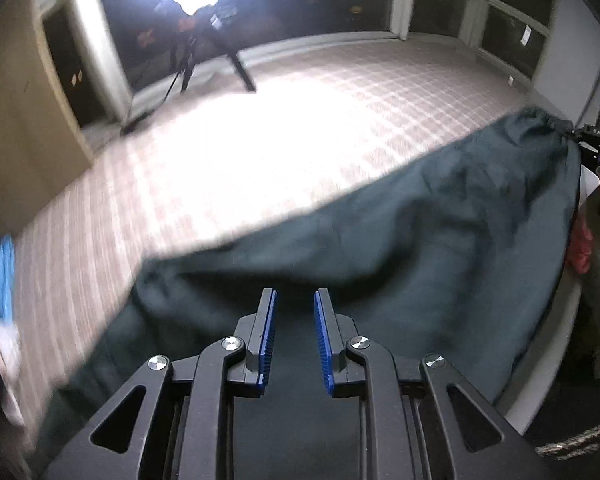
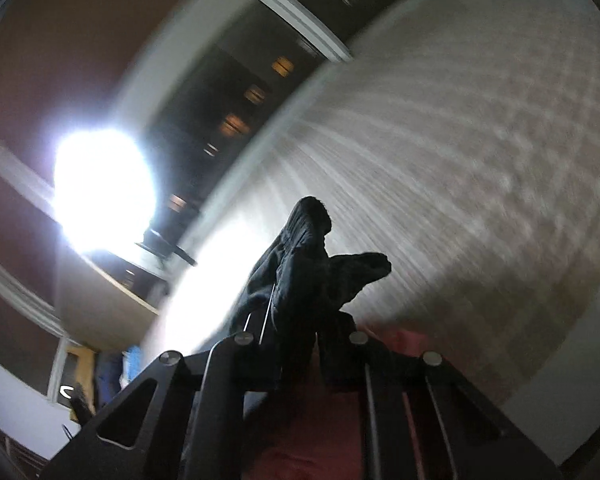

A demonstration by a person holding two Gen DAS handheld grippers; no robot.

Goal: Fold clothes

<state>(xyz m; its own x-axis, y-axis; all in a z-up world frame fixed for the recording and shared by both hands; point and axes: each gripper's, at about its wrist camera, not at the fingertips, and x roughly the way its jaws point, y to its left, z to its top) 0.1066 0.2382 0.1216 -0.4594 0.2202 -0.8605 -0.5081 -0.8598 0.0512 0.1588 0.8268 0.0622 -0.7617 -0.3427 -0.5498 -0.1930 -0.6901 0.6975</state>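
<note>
A dark green garment (image 1: 400,248) hangs stretched across the left wrist view, from the lower left up to the upper right. My left gripper (image 1: 295,300) is open, its blue pads (image 1: 269,336) apart, with the cloth just beyond the tips and nothing between them. At the far right, my right gripper (image 1: 580,134) pinches the garment's top corner. In the right wrist view, my right gripper (image 2: 314,320) is shut on a bunched dark fold of the garment (image 2: 312,256), which sticks up past the fingertips.
A checked pink-and-white bedcover (image 1: 300,128) lies beyond the garment. A tripod (image 1: 204,52) and a very bright lamp (image 2: 104,188) stand by dark windows. A brown cabinet (image 1: 16,120) is at left. Red cloth (image 1: 580,248) shows at right.
</note>
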